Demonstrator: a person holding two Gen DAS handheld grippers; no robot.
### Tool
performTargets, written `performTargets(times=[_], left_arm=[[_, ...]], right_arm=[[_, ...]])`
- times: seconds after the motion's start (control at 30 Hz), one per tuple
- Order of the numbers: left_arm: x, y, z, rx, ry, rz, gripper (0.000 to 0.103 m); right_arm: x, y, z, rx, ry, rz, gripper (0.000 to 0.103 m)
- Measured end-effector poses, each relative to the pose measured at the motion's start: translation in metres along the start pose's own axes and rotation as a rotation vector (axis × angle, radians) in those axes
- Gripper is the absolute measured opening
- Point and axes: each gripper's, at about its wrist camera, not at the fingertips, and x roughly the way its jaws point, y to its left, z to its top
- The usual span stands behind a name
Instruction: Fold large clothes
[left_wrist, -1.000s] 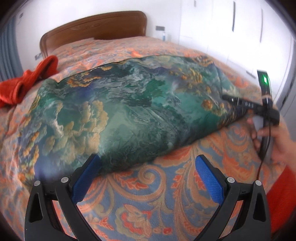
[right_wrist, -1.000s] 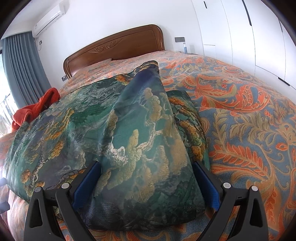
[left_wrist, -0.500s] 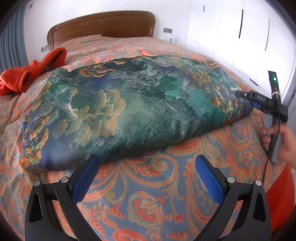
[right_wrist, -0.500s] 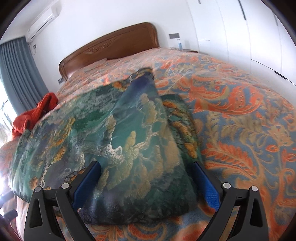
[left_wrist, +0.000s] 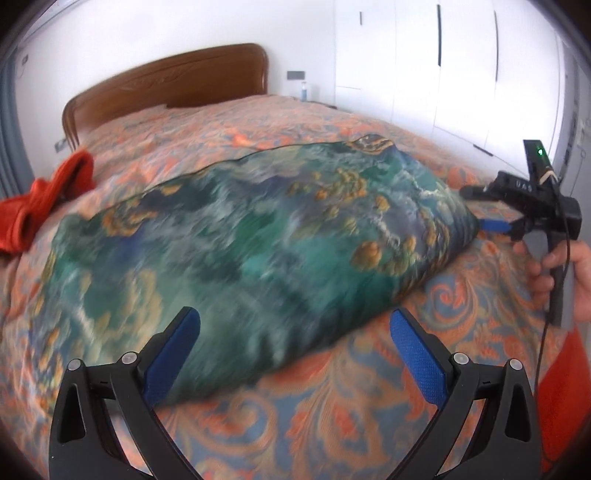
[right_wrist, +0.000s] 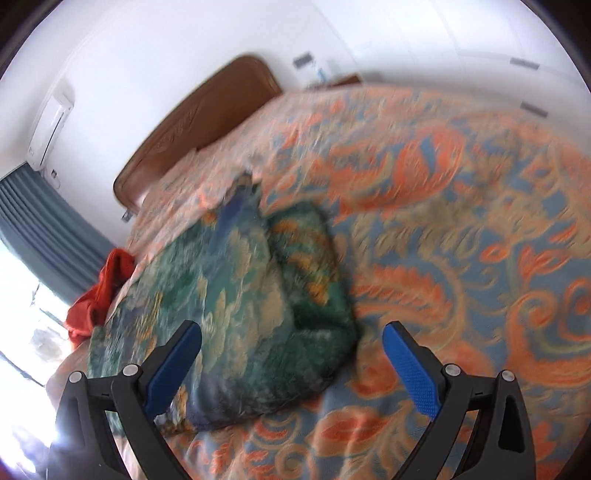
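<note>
A large green and blue garment with gold print (left_wrist: 251, 243) lies folded in a long bundle across the bed. It also shows in the right wrist view (right_wrist: 243, 306), blurred. My left gripper (left_wrist: 295, 343) is open and empty, just above the garment's near edge. My right gripper (right_wrist: 291, 350) is open and empty, raised and tilted over the garment's right end. The right gripper also shows in the left wrist view (left_wrist: 491, 225), held by a hand beside that end of the garment.
The bed has an orange and blue patterned bedspread (left_wrist: 369, 406). A red garment (left_wrist: 48, 199) lies at the bed's left side. A wooden headboard (left_wrist: 166, 85) stands at the back. White wardrobe doors (left_wrist: 461, 74) line the right wall.
The right gripper has lifted off the garment's end and tilted, now blurred with motion. The left gripper has moved forward to the garment's near edge.
</note>
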Motion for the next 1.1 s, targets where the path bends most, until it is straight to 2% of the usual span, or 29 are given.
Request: performTargets(times=[0.1,0.17,0.27,0.3,0.33,0.37,0.43,0.53,0.7,0.83,0.97,1.1], left_arm=[[0.018,-0.009,0.003,0.006,0.030,-0.019,0.102],[0.029,-0.012,0.001,0.010,0.067,-0.036,0.102],[0.035,-0.015,-0.005,0.041,0.099,-0.014,0.102],[0.033,-0.014,-0.006,0.048,0.103,-0.002,0.102],[0.029,-0.012,-0.007,0.045,0.105,0.001,0.102],[0.024,-0.010,-0.006,0.037,0.104,-0.007,0.102],[0.006,-0.001,0.001,0.002,0.089,-0.054,0.102],[-0.022,0.015,0.031,-0.054,0.038,-0.125,0.102],[-0.050,0.026,0.102,-0.113,-0.012,-0.287,0.102],[-0.046,0.013,0.147,-0.093,0.055,-0.422,0.102],[-0.030,-0.009,0.165,-0.037,0.145,-0.399,0.102],[-0.022,-0.020,0.164,0.004,0.203,-0.314,0.102]], right_arm=[[0.023,0.004,-0.008,0.011,0.056,-0.012,0.100],[0.033,0.004,-0.011,0.036,0.061,-0.027,0.101],[0.044,0.005,-0.011,0.117,0.046,0.019,0.100],[0.046,0.007,-0.011,0.135,0.046,0.031,0.088],[0.046,0.009,-0.011,0.141,0.039,0.012,0.068],[0.045,0.010,-0.009,0.142,0.038,0.002,0.063],[0.030,0.019,-0.011,0.119,-0.012,0.002,0.043],[0.003,0.057,-0.015,-0.050,-0.089,-0.019,0.036],[-0.034,0.125,-0.024,-0.262,-0.209,0.003,0.035],[-0.049,0.185,-0.046,-0.447,-0.278,0.008,0.035],[-0.052,0.237,-0.078,-0.629,-0.309,0.015,0.035],[-0.046,0.272,-0.114,-0.780,-0.308,0.026,0.035]])
